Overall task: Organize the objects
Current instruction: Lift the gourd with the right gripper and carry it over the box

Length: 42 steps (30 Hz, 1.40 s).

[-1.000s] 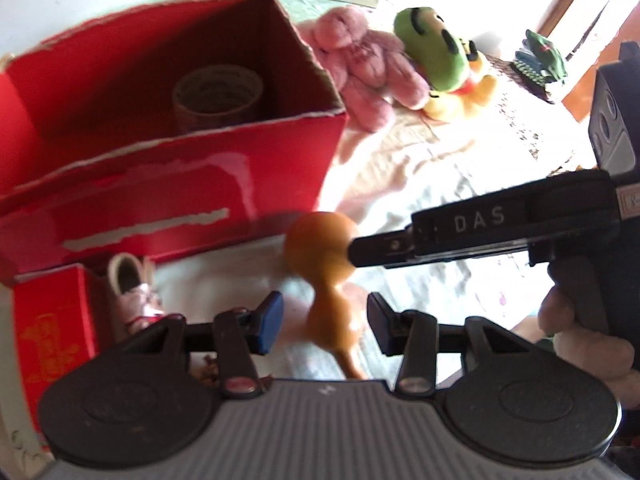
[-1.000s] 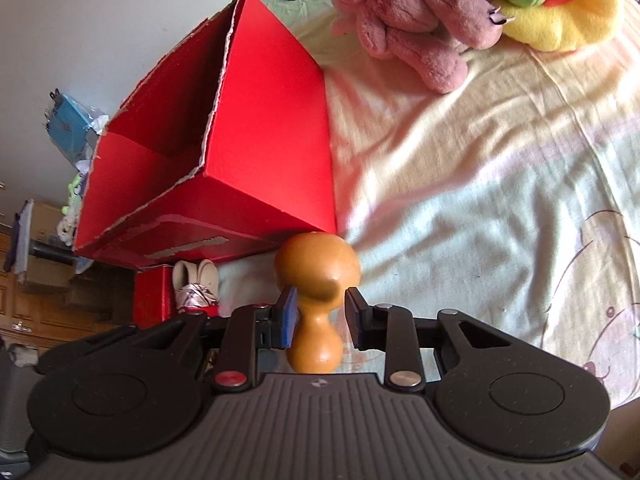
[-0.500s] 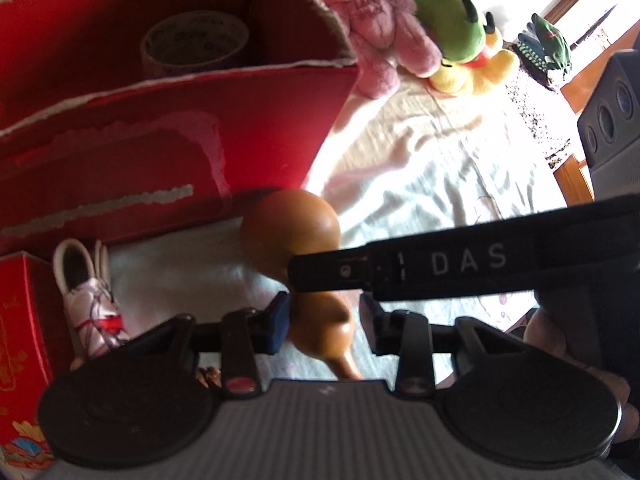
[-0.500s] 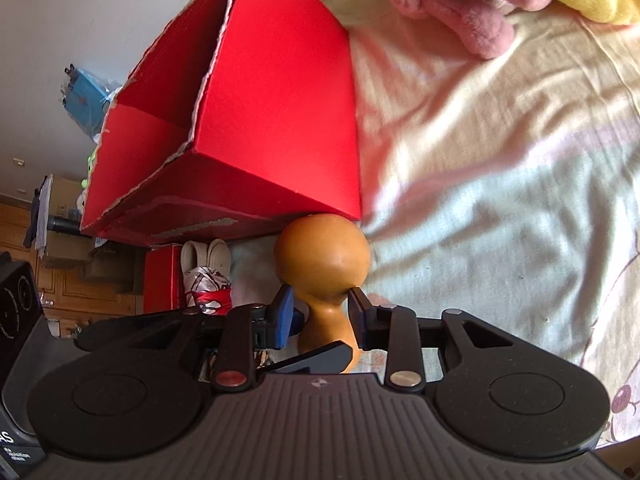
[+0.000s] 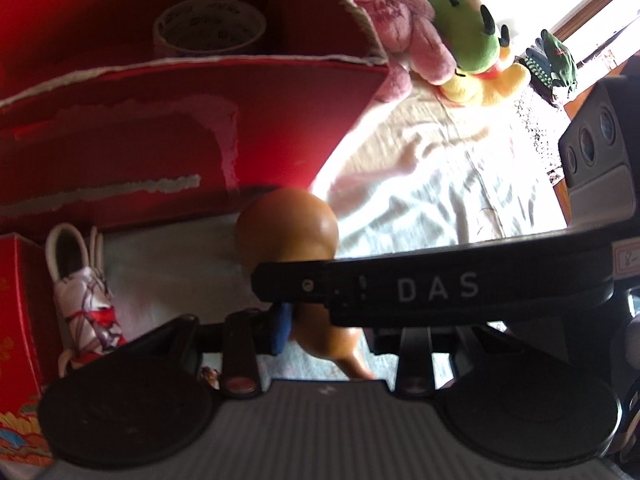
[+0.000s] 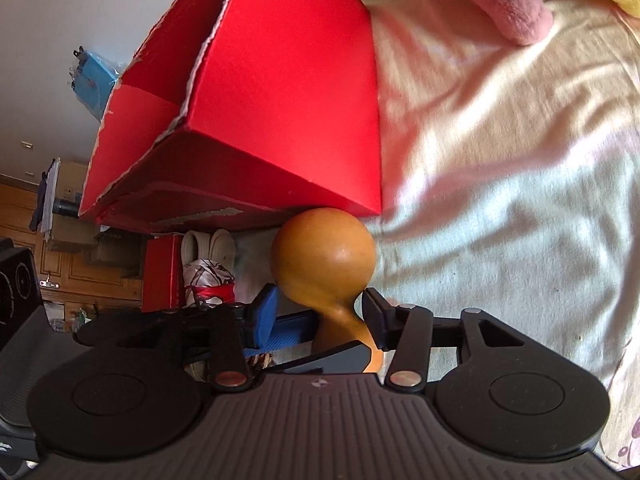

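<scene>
An orange gourd (image 5: 288, 232) (image 6: 324, 256) is held just in front of the big red box (image 5: 192, 120) (image 6: 288, 92). My left gripper (image 5: 320, 332) is shut on the gourd's lower bulb. My right gripper (image 6: 318, 312) has opened; its jaws stand a little apart around the gourd's neck. In the left wrist view the right gripper's finger marked DAS (image 5: 436, 284) crosses in front of the gourd and hides my left gripper's right finger. A roll of tape (image 5: 208, 28) lies inside the box.
A small white shoe (image 5: 84, 300) and a small red box (image 5: 20, 320) lie at the left. A pink plush (image 5: 400, 12) and a green-yellow plush (image 5: 472, 40) lie on the pale bedsheet (image 6: 520, 200) beyond the box.
My left gripper has closed on the gourd's lower bulb. My right gripper's jaws have opened off its neck. Both views have moved closer to the red box.
</scene>
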Each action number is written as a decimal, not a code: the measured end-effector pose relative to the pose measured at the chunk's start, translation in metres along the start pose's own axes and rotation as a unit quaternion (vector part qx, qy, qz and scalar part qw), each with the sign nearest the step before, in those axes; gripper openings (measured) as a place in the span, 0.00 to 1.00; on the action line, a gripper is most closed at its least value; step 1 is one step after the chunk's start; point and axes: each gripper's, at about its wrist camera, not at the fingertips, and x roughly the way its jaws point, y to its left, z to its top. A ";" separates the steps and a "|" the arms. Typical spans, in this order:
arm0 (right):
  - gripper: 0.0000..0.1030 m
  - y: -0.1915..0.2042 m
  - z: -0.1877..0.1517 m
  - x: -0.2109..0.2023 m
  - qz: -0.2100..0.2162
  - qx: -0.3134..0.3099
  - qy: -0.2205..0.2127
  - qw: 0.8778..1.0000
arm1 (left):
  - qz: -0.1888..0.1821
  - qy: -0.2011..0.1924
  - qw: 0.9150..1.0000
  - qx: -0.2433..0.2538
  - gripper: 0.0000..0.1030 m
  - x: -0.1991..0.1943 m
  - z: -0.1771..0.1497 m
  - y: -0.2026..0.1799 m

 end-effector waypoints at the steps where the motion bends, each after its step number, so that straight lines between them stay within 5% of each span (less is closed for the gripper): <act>1: 0.48 -0.002 0.000 0.000 0.003 0.003 0.002 1.000 | 0.000 0.000 1.000 0.000 0.35 0.000 0.000 -0.001; 10: 0.47 -0.018 0.001 -0.031 0.023 0.023 -0.015 0.999 | 0.007 -0.024 0.997 0.069 0.35 -0.010 0.005 -0.041; 23: 0.46 0.004 0.020 -0.128 0.052 -0.019 -0.159 0.986 | -0.002 -0.156 0.975 0.157 0.35 -0.085 0.043 -0.092; 32: 0.46 0.070 0.074 -0.125 0.071 -0.081 -0.206 0.973 | 0.027 -0.215 0.965 0.146 0.35 -0.142 0.086 -0.037; 42: 0.45 0.113 0.122 -0.036 0.047 -0.043 -0.158 0.985 | 0.006 -0.148 0.985 0.094 0.35 -0.121 0.128 0.076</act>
